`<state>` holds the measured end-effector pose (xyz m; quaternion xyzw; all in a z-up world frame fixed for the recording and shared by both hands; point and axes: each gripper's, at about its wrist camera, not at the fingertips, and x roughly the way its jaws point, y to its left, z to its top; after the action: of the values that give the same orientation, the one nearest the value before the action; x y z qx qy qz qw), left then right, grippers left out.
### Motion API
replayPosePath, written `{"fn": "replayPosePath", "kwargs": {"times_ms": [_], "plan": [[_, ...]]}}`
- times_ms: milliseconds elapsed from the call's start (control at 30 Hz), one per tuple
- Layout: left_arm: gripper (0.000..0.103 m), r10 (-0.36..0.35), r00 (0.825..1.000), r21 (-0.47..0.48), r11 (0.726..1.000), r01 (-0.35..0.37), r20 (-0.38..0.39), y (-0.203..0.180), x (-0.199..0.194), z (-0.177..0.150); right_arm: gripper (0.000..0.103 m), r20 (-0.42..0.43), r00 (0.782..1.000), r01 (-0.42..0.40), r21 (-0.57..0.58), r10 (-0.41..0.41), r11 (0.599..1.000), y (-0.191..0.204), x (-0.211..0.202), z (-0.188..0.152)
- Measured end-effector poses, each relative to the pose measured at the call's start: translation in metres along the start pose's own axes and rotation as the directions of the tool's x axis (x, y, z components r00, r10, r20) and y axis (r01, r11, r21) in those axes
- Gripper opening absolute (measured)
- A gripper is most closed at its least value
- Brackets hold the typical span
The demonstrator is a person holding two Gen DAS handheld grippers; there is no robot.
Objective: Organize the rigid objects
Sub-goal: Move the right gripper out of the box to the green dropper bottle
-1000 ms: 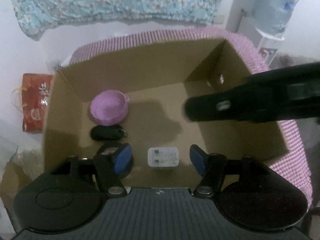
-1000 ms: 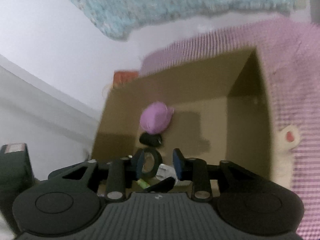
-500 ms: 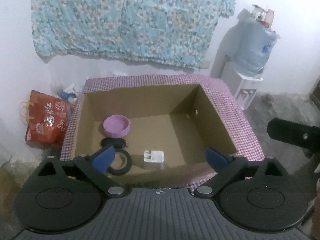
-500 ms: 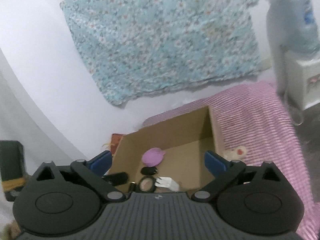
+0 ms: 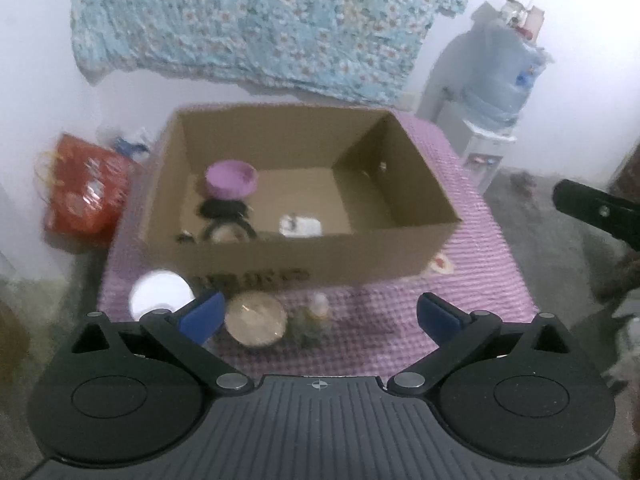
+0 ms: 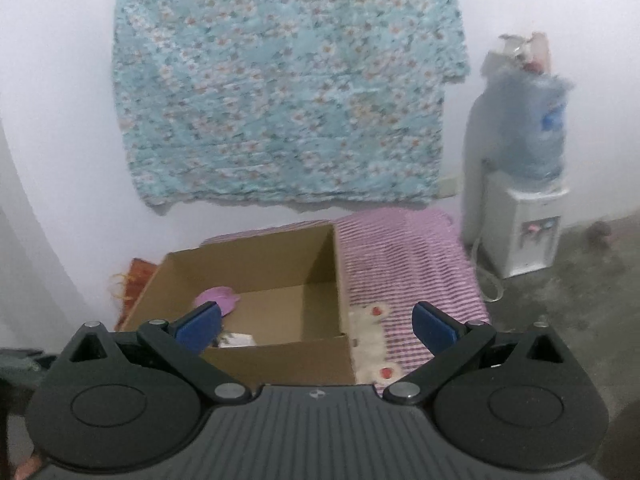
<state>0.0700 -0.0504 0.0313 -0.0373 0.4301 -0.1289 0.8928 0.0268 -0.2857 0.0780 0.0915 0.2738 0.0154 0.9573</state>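
Observation:
An open cardboard box (image 5: 304, 258) stands on a purple checked cloth (image 5: 472, 280). Inside lie a purple bowl (image 5: 231, 179), a black oval object (image 5: 220, 209), a black ring (image 5: 228, 232) and a white charger (image 5: 301, 225). In front of the box sit a white lid (image 5: 160, 294), a clear round dish (image 5: 256, 319) and a small bottle (image 5: 319, 304). My left gripper (image 5: 320, 316) is open and empty, held back above these. My right gripper (image 6: 316, 322) is open and empty, high and behind the box (image 6: 280, 354); the bowl (image 6: 218, 298) shows there too.
A red bag (image 5: 84, 196) sits left of the table by the wall. A water dispenser (image 6: 520, 184) stands at the right. A floral cloth (image 6: 288, 92) hangs on the wall. The right gripper's body (image 5: 596, 210) shows at the right edge of the left wrist view.
Both grippers have drawn back and up out of the box and opened wide. The black ring that the right gripper held now lies in the box.

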Motion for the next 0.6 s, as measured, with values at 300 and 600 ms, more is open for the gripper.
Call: {"fn": "replayPosePath", "kwargs": {"times_ms": [300, 600], "plan": [[0.103, -0.07, 0.997, -0.008, 0.998, 0.069, -0.037, 0.004, 0.002, -0.015, 0.103, 0.087, 0.987, 0.147, -0.145, -0.135, 0.978, 0.015, -0.016, -0.014], [0.103, -0.096, 0.995, 0.023, 0.995, 0.096, -0.021, -0.001, -0.004, -0.019, 0.103, 0.096, 0.987, 0.146, -0.228, -0.127, 0.963, 0.027, -0.022, -0.019]]}}
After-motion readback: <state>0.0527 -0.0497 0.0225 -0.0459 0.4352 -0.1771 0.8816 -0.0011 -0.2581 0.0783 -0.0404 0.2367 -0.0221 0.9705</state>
